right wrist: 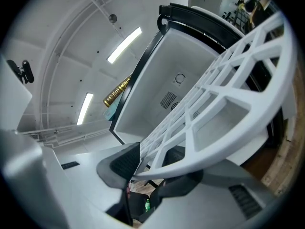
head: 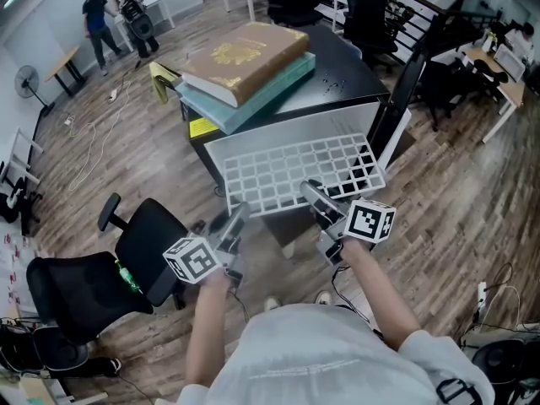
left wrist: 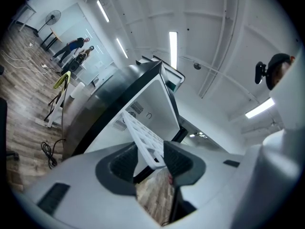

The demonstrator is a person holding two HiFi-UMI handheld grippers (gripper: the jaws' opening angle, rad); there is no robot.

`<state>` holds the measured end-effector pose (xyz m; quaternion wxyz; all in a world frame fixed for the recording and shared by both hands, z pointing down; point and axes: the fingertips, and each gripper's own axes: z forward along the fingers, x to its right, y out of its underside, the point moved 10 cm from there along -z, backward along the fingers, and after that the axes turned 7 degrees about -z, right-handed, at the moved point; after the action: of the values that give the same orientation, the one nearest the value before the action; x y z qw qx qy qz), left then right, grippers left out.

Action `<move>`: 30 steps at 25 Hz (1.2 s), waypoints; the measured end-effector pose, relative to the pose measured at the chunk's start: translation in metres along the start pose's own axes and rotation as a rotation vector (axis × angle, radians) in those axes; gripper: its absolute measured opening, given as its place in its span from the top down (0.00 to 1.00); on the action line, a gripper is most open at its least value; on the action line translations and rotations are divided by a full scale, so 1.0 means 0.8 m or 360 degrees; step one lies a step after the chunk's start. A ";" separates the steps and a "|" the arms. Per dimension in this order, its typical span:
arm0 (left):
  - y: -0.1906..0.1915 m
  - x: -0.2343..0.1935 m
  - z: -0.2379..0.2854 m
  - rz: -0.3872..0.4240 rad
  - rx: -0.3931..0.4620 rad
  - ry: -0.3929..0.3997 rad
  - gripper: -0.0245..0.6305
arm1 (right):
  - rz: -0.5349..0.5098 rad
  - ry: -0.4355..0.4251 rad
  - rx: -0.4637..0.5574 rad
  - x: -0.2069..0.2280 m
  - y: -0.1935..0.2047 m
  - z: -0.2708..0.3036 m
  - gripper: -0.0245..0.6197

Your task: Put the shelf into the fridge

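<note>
A white grid shelf (head: 295, 171) hangs level in front of the open black fridge (head: 337, 78), with its far edge at the fridge's white opening. My left gripper (head: 234, 219) is shut on the shelf's near left edge. My right gripper (head: 314, 196) is shut on the near edge further right. In the left gripper view the shelf (left wrist: 143, 137) runs edge-on between the pads of the left gripper (left wrist: 148, 159) toward the fridge (left wrist: 119, 94). The right gripper view has the shelf (right wrist: 214, 104) clamped in the right gripper (right wrist: 152, 163), and the white fridge interior (right wrist: 176, 66) lies beyond.
Two big books (head: 245, 57) lie stacked on the fridge top. The fridge door (head: 407, 99) stands open on the right. A black office chair (head: 101, 277) is at my near left. Two people (head: 114, 11) stand far back left, and desks and chairs fill the back right.
</note>
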<state>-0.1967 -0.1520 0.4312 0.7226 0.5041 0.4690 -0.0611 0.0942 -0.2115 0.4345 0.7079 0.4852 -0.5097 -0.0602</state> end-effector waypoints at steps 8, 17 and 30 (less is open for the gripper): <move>0.001 -0.001 0.001 -0.0008 0.0005 0.0010 0.71 | 0.0026 -0.0016 -0.0045 0.002 -0.006 0.003 0.76; 0.000 0.001 0.003 -0.0015 0.0005 0.0026 0.71 | 0.0031 -0.0018 -0.0071 0.002 -0.012 0.005 0.76; -0.010 -0.002 0.020 0.0008 -0.0033 -0.0036 0.71 | 0.0053 -0.0066 -0.0120 0.023 -0.032 0.026 0.77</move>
<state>-0.1922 -0.1688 0.4278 0.7332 0.4971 0.4601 -0.0602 0.0971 -0.2487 0.4275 0.7160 0.4482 -0.5295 -0.0777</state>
